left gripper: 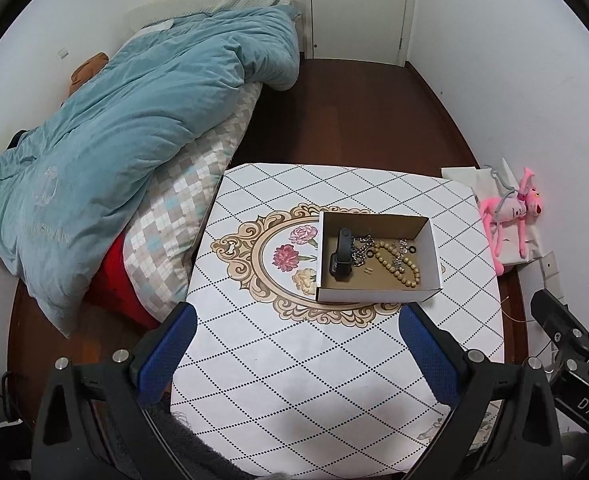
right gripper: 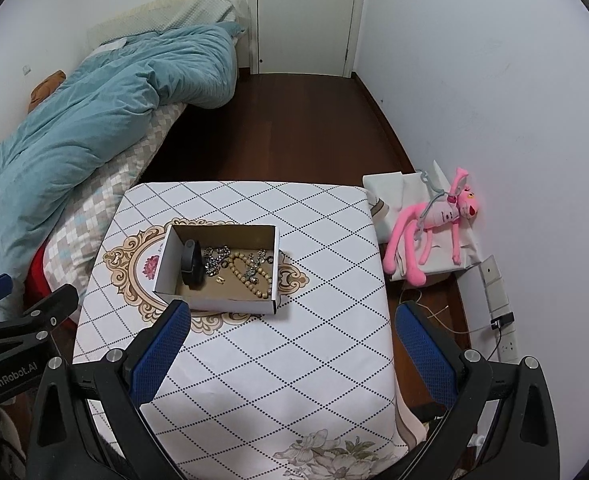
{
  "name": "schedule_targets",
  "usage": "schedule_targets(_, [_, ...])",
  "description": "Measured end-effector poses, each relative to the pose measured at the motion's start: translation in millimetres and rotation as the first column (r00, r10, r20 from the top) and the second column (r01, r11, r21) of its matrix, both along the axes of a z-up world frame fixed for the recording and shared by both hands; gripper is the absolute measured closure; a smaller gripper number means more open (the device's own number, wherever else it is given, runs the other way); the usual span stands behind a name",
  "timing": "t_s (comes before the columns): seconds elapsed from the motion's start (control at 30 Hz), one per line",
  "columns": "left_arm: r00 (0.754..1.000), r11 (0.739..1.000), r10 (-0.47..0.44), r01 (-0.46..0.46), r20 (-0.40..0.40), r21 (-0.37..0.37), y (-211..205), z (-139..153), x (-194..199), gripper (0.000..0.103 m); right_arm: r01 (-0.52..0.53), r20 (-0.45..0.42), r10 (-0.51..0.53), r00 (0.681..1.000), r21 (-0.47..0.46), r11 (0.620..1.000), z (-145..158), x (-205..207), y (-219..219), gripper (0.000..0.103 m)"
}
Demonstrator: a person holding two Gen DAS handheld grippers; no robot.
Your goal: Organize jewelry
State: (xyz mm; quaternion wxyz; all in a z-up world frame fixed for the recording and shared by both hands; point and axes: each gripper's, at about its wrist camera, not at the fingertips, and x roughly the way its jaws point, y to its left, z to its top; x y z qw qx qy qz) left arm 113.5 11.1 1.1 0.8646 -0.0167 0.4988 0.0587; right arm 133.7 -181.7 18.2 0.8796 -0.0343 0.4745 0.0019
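— Since every piece visible is already inside the box [left gripper: 378,258], how much of the sorting can be counted as done?

— Most of it, by the look of things. A black watch [left gripper: 340,254] is stood against the box's left wall, a silver chain [left gripper: 361,249] is heaped beside it, and a string of wooden beads [left gripper: 398,264] is looped across the right half. Two small gold pieces [right gripper: 219,279] and a couple of dark rings [left gripper: 411,249] are lying loose on the cardboard floor. Nothing is seen on the tablecloth [left gripper: 294,360] outside the box.

— And what is held?

— Nothing. The left gripper [left gripper: 300,354] is spread wide, with only patterned cloth seen between its blue pads; the right gripper [right gripper: 290,354] is spread just as wide and equally empty. Both are kept well short of the box, near the table's front edge.

— So what might be left?

— Gathering appears finished; arranging does not. The chain and beads are overlapped with a smaller silver piece [right gripper: 254,266] tangled among them, so separation could yet be wanted. Whether a lid is to be closed cannot be told: none is shown.

— Anything else nearby?

— A pink plush toy [right gripper: 434,224] is laid by the wall, and a bed with a blue quilt [left gripper: 114,128] is set alongside the table. Neither seems to be involved.
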Motion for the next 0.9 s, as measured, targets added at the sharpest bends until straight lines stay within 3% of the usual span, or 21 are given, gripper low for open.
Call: schedule_targets(0.9, [1.0,1.0,-0.004,0.004,-0.003,-0.009,-3.6,-6.5,2.0,0.0,0.0,-0.009,0.0,1.0,-0.005,1.0,-5.9,1.2,0.1,0.0])
